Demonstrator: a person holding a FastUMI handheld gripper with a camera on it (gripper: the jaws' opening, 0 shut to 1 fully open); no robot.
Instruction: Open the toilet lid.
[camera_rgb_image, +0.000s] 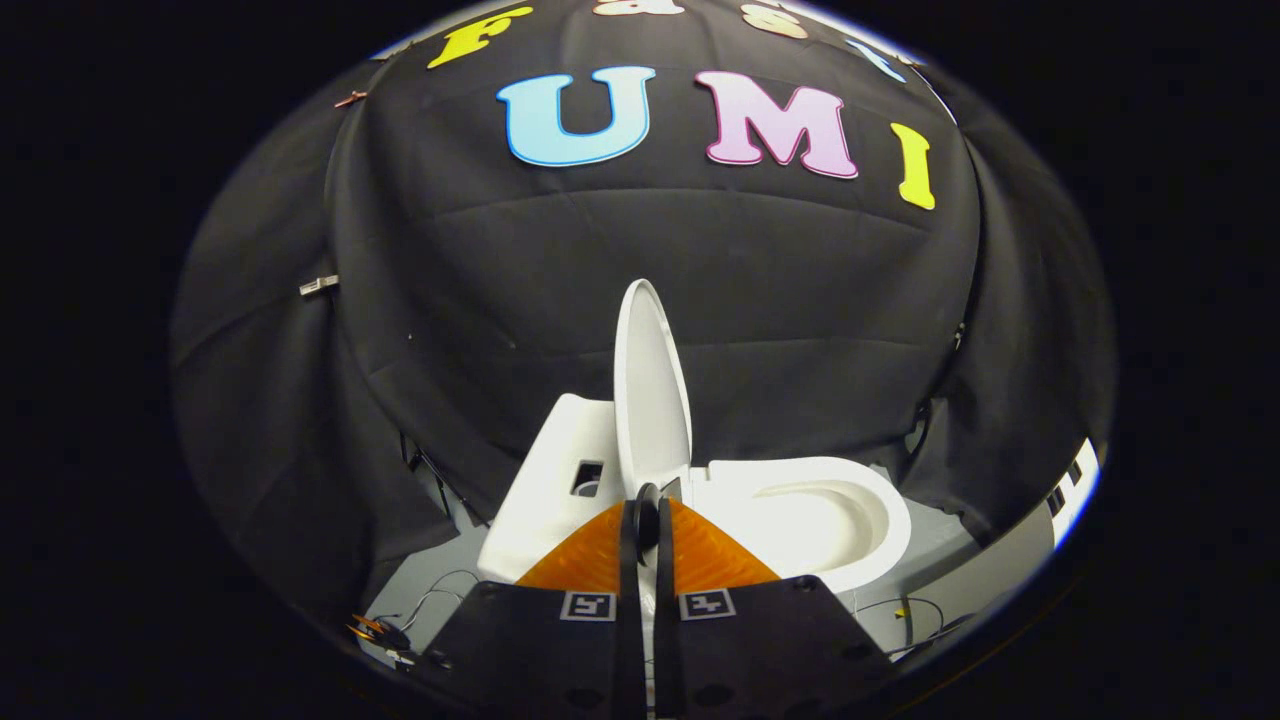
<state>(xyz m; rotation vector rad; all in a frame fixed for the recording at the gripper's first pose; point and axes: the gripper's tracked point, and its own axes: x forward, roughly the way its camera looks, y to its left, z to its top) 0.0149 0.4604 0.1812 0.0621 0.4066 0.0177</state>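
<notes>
Just beyond the nearly closed fingers (647, 520), the toilet lid (650, 385) stands upright.

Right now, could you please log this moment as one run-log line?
lid: raised upright | bowl: open | gripper: fingers closed together at lid's lower edge, grip unclear

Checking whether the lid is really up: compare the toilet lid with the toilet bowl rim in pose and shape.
The toilet lid stands nearly upright, edge-on just beyond the fingers; the bowl rim lies flat. The lid is a thin, solid oval panel; the bowl rim is a thick ring around an open hollow. The lid rises by the tank, while the bowl rim extends away from it. Both are plain white. The gripper has its fingers close together, near the lid's base.
</notes>
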